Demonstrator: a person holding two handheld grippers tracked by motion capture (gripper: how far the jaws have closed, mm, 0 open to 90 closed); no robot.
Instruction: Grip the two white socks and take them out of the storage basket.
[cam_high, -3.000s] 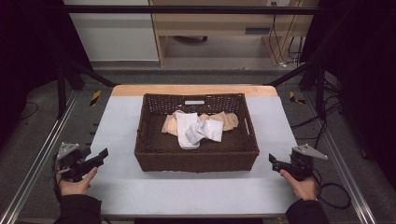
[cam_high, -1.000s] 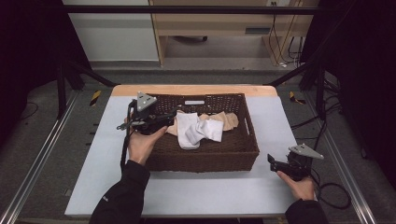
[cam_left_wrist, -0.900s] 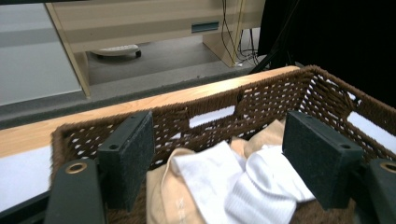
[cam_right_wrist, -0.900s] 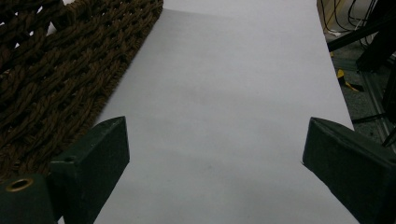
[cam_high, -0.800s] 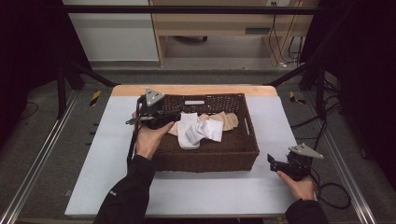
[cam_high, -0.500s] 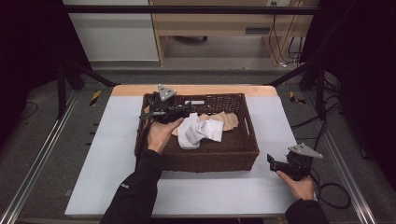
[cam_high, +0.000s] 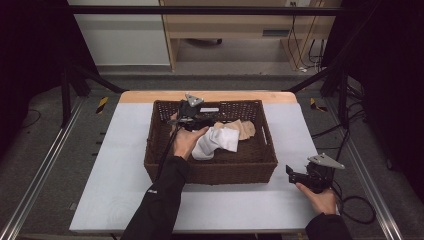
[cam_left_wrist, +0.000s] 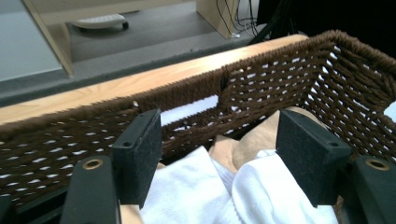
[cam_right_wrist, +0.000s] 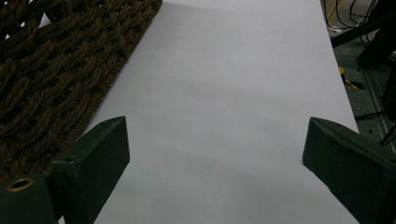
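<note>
Left claw (cam_left_wrist: 219, 158), jaws spread and just now narrowing, straddles white socks (cam_left_wrist: 219, 196) at frame centre; closing here risks snagging the beige sock (cam_left_wrist: 254, 140) beneath.

The basket's (cam_high: 210, 167) tall walls box in my left gripper (cam_left_wrist: 219, 163). Socks (cam_left_wrist: 261, 191) lie under it. My right gripper (cam_right_wrist: 215, 154) has bare table (cam_right_wrist: 224, 93) ahead.
</note>
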